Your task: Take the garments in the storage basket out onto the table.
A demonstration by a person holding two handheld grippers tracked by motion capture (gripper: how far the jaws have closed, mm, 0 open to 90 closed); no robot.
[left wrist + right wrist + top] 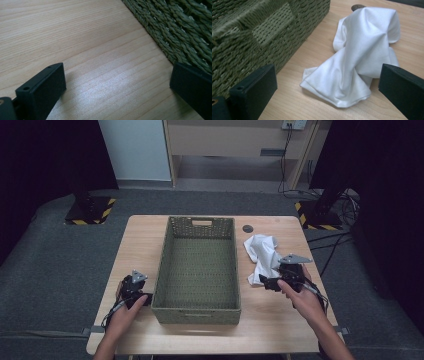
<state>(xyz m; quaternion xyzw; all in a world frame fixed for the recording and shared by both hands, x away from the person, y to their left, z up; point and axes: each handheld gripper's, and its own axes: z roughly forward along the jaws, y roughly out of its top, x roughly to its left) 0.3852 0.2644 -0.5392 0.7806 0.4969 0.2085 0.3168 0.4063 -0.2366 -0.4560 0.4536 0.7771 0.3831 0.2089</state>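
Observation:
A green woven basket stands empty in the middle of the wooden table. A crumpled white cloth lies to its right. My right gripper is open just in front of the cloth, at its near edge; in the right gripper view the cloth lies ahead between the spread jaws, with the basket wall at the left. My left gripper rests low on the table beside the basket's left wall, open with bare wood between its jaws and the basket's weave at the upper right.
A small dark round disc sits on the table behind the cloth. Black stands with yellow-striped bases flank the table on a grey floor. Cables trail off to the right.

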